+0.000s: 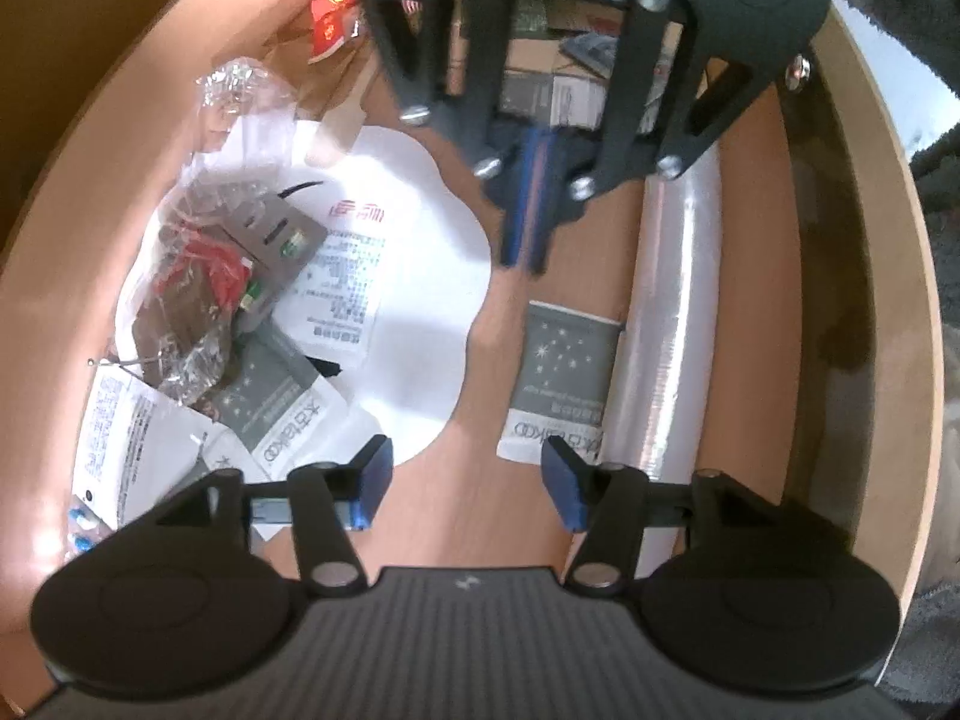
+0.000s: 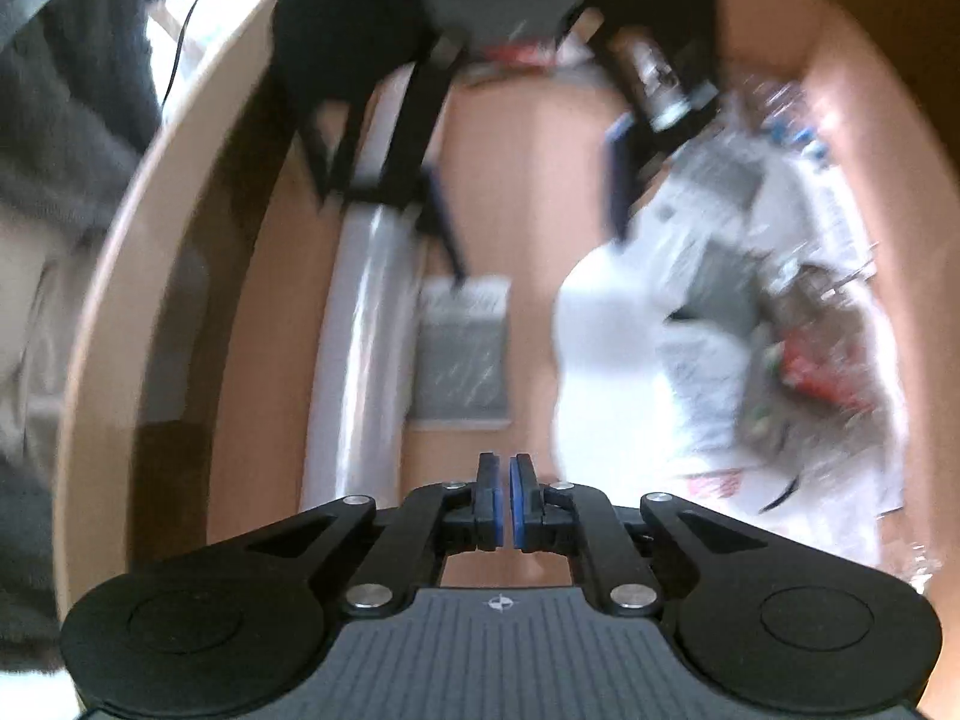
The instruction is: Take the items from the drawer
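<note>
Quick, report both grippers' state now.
Left gripper: open, holding nothing, above the brown wooden drawer.
Right gripper: shut, nothing visible between its blue pads.

The drawer (image 1: 750,276) is lined in orange-tan wood. A grey packet (image 1: 567,372) is speckled with white stars above a white printed band. The roll (image 1: 672,312) is translucent white. Blue pads are fitted on each black gripper (image 1: 468,486).
</note>
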Demonstrator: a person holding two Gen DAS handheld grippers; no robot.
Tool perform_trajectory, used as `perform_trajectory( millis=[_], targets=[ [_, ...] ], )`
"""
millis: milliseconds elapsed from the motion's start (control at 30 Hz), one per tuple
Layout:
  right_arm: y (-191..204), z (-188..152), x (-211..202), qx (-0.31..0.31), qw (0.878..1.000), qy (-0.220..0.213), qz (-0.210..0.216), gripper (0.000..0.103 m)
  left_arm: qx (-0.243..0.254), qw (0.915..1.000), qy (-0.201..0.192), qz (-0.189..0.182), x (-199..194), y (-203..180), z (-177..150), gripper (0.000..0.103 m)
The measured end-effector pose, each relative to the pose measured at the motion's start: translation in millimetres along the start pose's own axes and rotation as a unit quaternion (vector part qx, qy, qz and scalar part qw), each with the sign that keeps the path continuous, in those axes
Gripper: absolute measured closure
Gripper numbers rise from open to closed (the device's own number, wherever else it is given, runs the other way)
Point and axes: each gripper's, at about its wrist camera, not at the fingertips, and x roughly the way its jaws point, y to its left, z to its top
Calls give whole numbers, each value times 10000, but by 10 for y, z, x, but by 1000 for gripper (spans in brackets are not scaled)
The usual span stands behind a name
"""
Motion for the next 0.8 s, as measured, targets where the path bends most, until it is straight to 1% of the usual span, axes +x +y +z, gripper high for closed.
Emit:
perform_trajectory(
  millis=[67,133,400,467,633,700,767,800],
  targets=[
    [7,-42,-3,-30,9999,98,97,98,127,9998,88,155,-1,-34,-34,33],
    [27,-32,-4,-44,9999,37,137,99,162,9996,164,186,20,-29,-58,33],
    [87,9,-23,16,9992,-292,273,98,70,9999,83,78,48,-21,-39,34],
    [97,34,-27,40,9991,-331,281,99,14,10000,55,22,40,-29,-31,36],
    [140,65,-91,66,9984,-496,256,99,-2,10000,31,0,39,-30,-16,37],
    [153,79,-105,82,9984,-488,271,99,-26,10000,23,-20,43,-23,-9,37],
    [205,79,-147,-73,9991,-401,104,94,-16,10000,20,-2,39,-30,-7,37],
    [229,69,-188,-156,9991,-401,8,86,0,10000,22,18,36,-36,-6,37]
  ],
)
